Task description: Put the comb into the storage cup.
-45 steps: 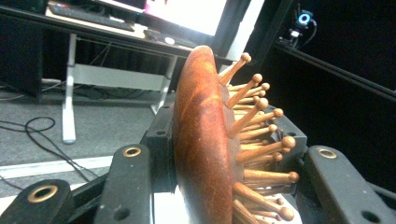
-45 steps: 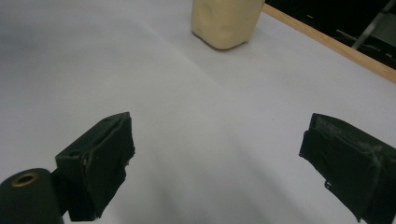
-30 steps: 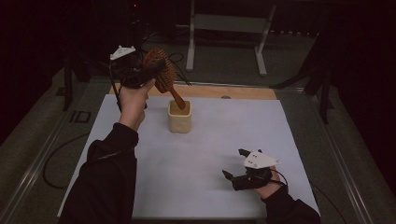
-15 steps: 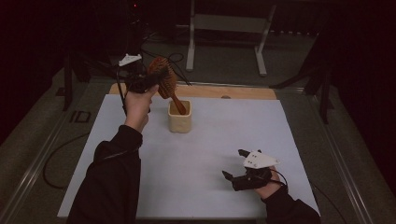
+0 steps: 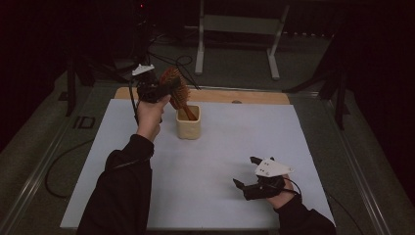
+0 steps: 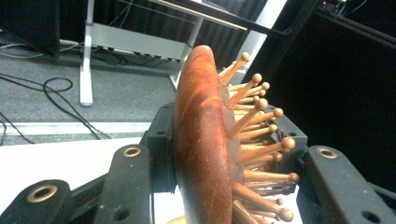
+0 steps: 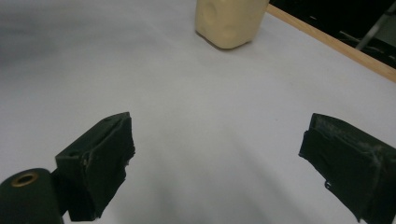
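Nearest me: right gripper (image 5: 250,177), jaws spread wide over the bare white table (image 5: 220,161), holding nothing, idle. Mid-table: cream cup (image 5: 188,122), upright, with the handle of the wooden hairbrush (image 5: 175,88) already inside it. Beyond: left gripper (image 5: 164,89), clenched on the brush head. I judge insertion nearly finished; release and withdrawal remain. The handle's depth in the cup is hidden; the dark background stays indistinct.

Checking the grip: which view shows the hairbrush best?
Left gripper view: the hairbrush fills it, head clamped between the jaws, bristles sharp. High view shows it small, handle in the cup, held by the left gripper.
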`<act>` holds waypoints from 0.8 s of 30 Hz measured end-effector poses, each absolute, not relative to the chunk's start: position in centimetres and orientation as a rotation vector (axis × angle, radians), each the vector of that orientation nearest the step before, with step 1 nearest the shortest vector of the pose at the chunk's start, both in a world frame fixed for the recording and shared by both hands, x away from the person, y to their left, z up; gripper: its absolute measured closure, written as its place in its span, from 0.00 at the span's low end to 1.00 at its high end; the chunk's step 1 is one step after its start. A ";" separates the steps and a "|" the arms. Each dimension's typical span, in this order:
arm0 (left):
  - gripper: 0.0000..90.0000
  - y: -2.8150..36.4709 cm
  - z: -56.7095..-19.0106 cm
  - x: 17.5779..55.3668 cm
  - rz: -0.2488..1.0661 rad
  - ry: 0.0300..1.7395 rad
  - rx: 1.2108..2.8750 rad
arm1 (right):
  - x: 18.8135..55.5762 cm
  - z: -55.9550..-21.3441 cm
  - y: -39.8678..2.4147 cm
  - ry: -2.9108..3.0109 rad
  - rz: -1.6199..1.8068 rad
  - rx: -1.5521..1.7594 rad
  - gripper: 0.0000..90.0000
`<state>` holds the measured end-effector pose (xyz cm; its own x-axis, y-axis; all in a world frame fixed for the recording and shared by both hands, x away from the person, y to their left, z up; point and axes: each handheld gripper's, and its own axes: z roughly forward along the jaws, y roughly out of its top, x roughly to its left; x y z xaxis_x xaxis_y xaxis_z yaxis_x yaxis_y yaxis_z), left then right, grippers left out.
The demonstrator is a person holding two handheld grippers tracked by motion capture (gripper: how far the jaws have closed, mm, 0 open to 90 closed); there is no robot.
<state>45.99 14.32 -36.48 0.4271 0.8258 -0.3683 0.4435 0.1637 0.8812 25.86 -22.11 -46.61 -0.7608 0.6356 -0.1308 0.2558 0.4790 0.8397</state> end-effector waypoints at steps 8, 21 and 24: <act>0.61 14.0 -37.6 46.4 0.374 1.210 1.475 | 25.8 -46.6 -22.1 2.307 1.201 0.740 0.09; 0.61 13.8 -39.1 46.8 0.357 1.238 1.480 | 25.9 -46.6 -22.2 2.303 1.200 0.747 0.09; 0.60 13.7 -39.5 46.9 0.353 1.244 1.491 | 25.9 -46.6 -22.2 2.304 1.198 0.749 0.09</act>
<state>46.91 13.68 -39.53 0.4025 0.8272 -0.3921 0.4984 0.1613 0.8518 25.87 -22.17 -46.64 -0.7588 0.6385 -0.1284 0.2617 0.4795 0.8376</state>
